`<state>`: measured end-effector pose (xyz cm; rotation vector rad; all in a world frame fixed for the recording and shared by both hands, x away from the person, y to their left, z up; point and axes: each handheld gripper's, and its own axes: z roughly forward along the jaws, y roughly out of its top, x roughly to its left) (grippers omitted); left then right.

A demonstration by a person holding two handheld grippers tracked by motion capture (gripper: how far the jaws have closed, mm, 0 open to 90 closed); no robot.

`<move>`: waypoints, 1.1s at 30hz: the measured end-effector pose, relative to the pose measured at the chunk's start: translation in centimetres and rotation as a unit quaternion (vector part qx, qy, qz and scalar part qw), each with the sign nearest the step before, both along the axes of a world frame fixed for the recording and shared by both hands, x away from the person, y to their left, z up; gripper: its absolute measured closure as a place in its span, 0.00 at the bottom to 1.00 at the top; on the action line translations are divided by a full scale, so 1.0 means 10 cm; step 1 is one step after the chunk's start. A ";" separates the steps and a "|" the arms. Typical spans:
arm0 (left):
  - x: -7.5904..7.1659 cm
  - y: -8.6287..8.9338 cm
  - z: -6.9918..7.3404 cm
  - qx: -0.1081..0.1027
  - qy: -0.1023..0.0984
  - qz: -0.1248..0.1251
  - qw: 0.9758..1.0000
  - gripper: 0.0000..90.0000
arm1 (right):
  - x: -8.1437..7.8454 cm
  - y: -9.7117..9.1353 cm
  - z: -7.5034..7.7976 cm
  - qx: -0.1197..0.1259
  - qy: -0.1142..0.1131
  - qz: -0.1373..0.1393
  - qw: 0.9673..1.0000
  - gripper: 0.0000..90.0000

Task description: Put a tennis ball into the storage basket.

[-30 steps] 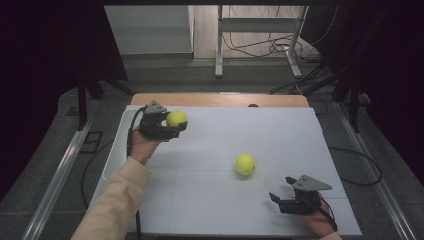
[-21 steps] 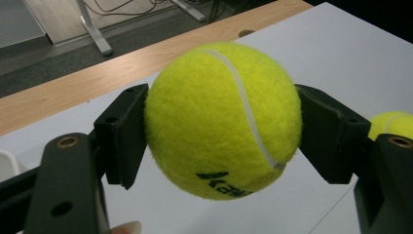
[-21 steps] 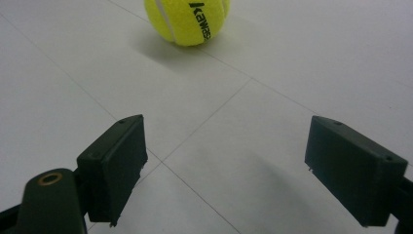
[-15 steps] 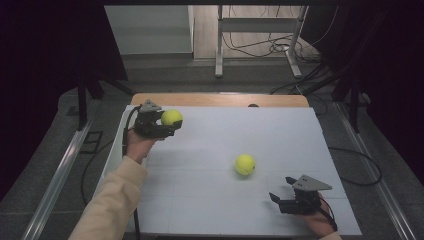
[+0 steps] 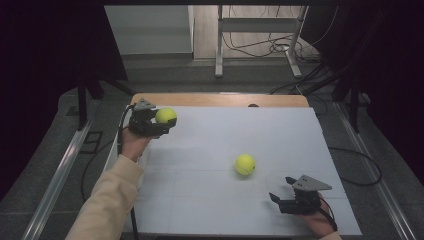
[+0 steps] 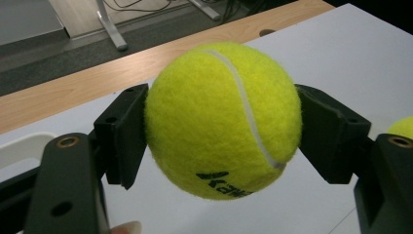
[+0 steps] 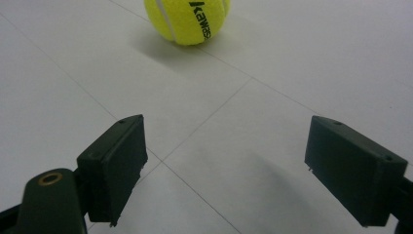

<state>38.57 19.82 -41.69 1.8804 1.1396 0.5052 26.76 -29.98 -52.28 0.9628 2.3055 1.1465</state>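
1. At the far left of the white tabletop [image 5: 215, 135], near its far corner, your left claw [image 5: 162, 125] is clenched on a yellow tennis ball [image 5: 165, 115]; in the left gripper view that held ball [image 6: 223, 119] sits squarely between the two black jaws, both pads pressed into its felt, with the white seam curving over its top and black lettering on its underside.
2. From the high view, your left hand [image 5: 132, 142] and its cream sleeve [image 5: 107, 200] reach in from the near left edge of the tabletop, and the held ball rides above the sheet rather than resting on it.
3. Behind the held ball, the left gripper view shows the bare wooden strip [image 6: 73, 92] along the far edge of the tabletop.
4. Right of the held ball and nearer to you, a second tennis ball [image 5: 245, 164] lies loose on the tabletop, well apart from the first, touched by neither claw.
5. Right of that loose ball and nearer still, your right claw [image 5: 281, 191] is released, its jaws spread wide with only bare tabletop between them.
6. Seen from the right gripper view, the loose ball [image 7: 187, 19] lies ahead of the open jaws, beyond their tips and a little toward the left jaw, its black lettering facing the camera.
7. At the near right edge of the tabletop, your right hand [image 5: 317, 220] grips the body of that claw, the grey three-cornered plate on top.
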 end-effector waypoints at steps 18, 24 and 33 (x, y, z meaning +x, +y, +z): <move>0.02 0.20 0.02 0.006 0.004 0.026 1.000 0.30 | 0.00 0.00 0.00 -0.002 -0.001 0.001 1.000 0.18; 0.03 0.26 0.03 0.008 0.006 0.034 0.999 0.30 | 0.00 0.00 0.00 -0.001 -0.001 0.000 1.000 0.17; 0.04 0.35 0.04 0.010 0.009 0.047 0.999 0.30 | 0.00 0.00 0.00 -0.002 -0.001 -0.001 1.000 0.18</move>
